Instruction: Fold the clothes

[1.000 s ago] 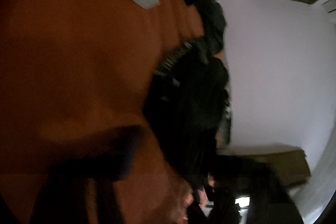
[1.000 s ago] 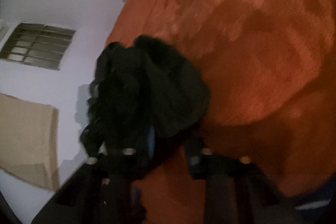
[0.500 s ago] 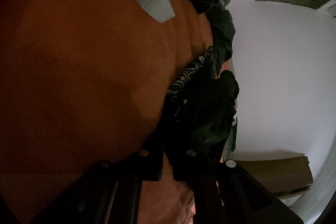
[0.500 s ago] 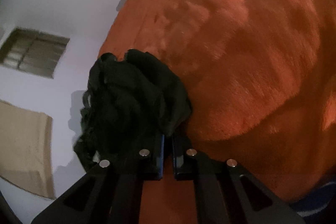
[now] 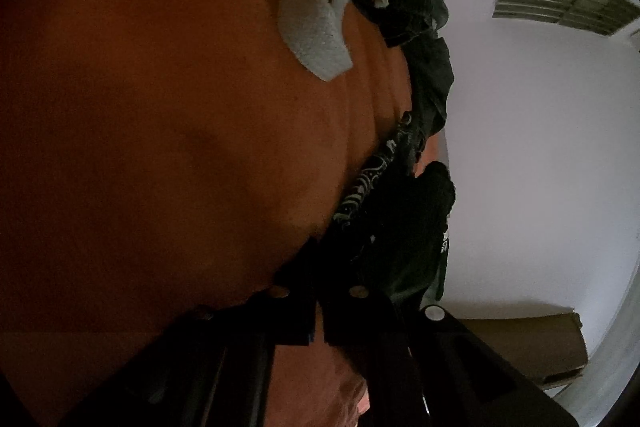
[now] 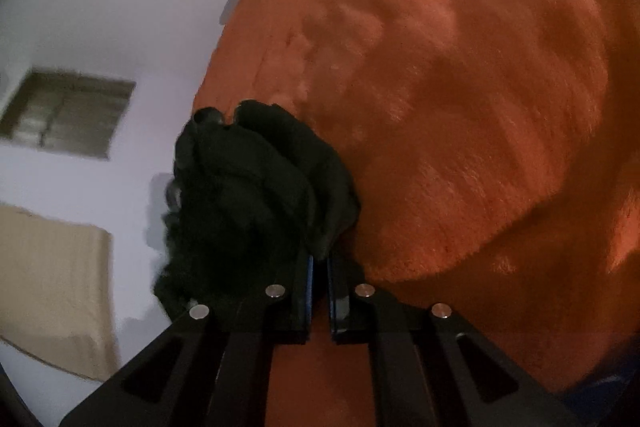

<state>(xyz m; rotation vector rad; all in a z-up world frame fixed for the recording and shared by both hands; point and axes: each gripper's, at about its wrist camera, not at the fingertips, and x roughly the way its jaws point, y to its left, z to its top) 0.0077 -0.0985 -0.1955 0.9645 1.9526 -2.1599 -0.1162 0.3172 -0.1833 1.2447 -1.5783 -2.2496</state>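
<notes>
Orange blanket (image 6: pixel 460 107) fills the right of the right wrist frame, serving as the folding surface. Black garment (image 6: pixel 256 195), bunched at centre-left, hangs off its edge. Right gripper (image 6: pixel 319 267) is clamped on a fold, left gripper (image 5: pixel 318 291) probably likewise (dim view), likely to lift and spread it. White strap (image 5: pixel 308 27), upper centre.

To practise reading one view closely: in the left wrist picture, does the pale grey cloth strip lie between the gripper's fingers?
No: the pale grey strip lies far up the orange blanket, apart from the left gripper.
</notes>
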